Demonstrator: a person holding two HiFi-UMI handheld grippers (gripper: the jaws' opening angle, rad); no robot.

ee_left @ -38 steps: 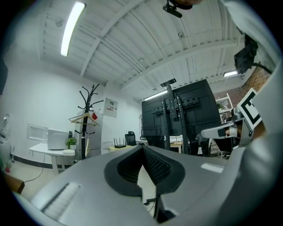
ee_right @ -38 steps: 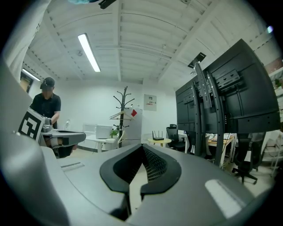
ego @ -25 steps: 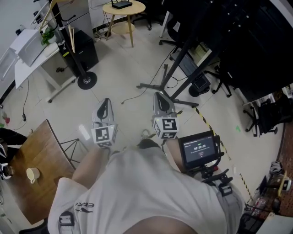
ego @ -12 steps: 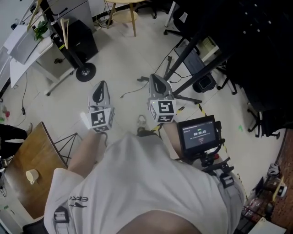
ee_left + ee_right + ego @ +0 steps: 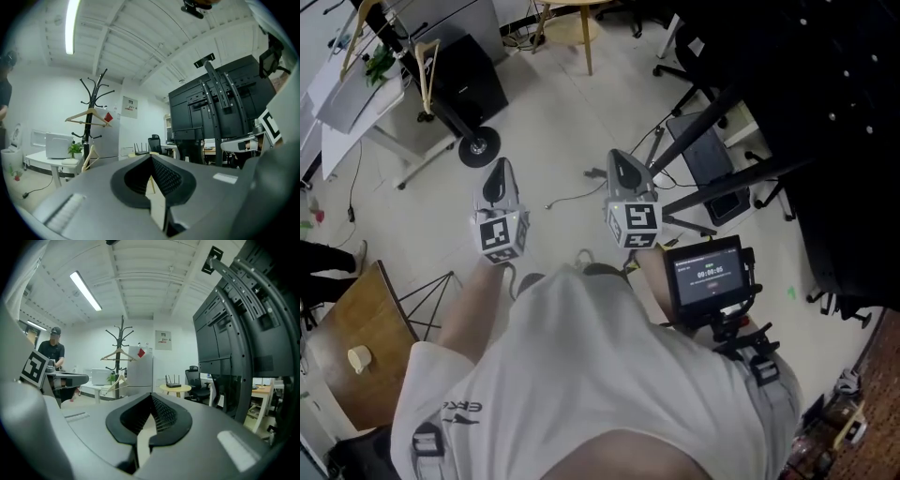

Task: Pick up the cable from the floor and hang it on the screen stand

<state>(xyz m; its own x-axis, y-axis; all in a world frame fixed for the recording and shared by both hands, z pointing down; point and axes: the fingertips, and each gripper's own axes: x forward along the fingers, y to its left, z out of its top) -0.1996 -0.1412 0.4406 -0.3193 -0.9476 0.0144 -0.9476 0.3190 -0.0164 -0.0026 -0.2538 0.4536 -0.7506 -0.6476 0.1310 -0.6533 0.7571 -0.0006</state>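
A thin dark cable [image 5: 572, 197] lies on the pale floor, between and just beyond my two grippers. The black screen stand [image 5: 741, 178] spreads its legs to the right, under a big black screen [image 5: 825, 112]. The stand also rises at the right of the left gripper view [image 5: 220, 108] and the right gripper view [image 5: 234, 333]. My left gripper [image 5: 497, 180] and right gripper [image 5: 622, 171] are held out level in front of me, well above the floor. Both [image 5: 151, 157] [image 5: 151, 395] are shut with nothing between them. The cable is out of sight in both gripper views.
A coat rack [image 5: 478, 145] with wooden hangers stands at the far left, beside a black cabinet [image 5: 467, 82] and a white desk [image 5: 352, 94]. A brown table [image 5: 337, 328] with a cup [image 5: 358, 358] is at bottom left. A small monitor [image 5: 708, 281] hangs at my waist. A person [image 5: 54, 355] stands far left.
Both grippers have moved forward, closer to the cable and the stand's legs. The view has shifted that way too. Their jaws stayed shut.
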